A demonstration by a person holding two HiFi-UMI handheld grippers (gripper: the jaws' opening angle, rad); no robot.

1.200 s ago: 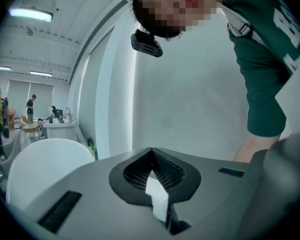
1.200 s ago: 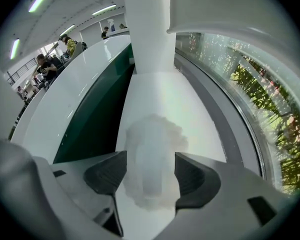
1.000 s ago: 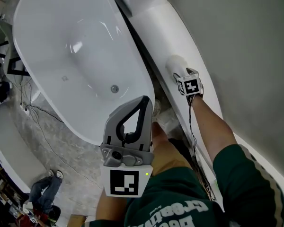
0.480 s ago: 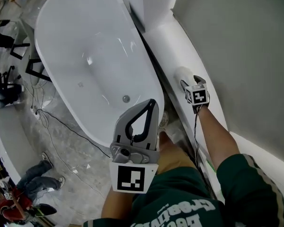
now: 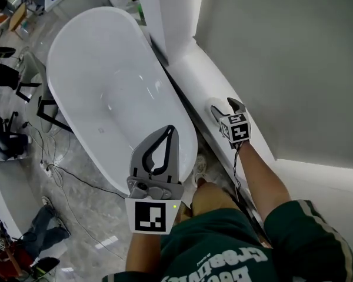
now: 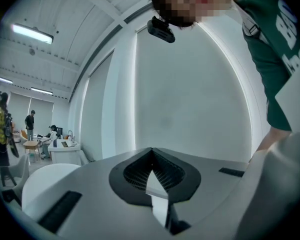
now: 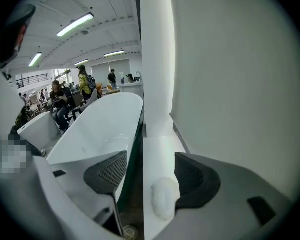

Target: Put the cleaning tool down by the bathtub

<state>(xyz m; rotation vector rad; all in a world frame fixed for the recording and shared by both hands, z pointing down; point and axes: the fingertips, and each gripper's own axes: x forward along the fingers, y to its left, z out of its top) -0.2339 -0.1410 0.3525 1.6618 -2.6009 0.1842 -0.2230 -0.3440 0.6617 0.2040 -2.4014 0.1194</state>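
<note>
The cleaning tool, a small white fluffy pad (image 5: 216,111), lies on the white ledge (image 5: 191,78) between the bathtub (image 5: 100,87) and the grey wall. My right gripper (image 5: 226,108) rests over it. In the right gripper view its jaws stand open around the pad (image 7: 162,198), which touches the right pad's inner face with a gap to the left one. My right gripper (image 7: 151,157) points along the ledge. My left gripper (image 5: 168,130) hangs over the tub's near rim, jaws together and empty. In the left gripper view it (image 6: 151,152) points at the wall.
The white oval bathtub has a drain (image 5: 101,130) in its floor. A dark gap (image 5: 179,101) runs between tub and ledge. A white column (image 7: 155,59) rises from the ledge's far end. Cables and people are on the floor at left (image 5: 23,157).
The head view has swung, so the tub and ledge sit differently in the picture. My right gripper stays on the ledge at the white pad. The left gripper is unchanged.
</note>
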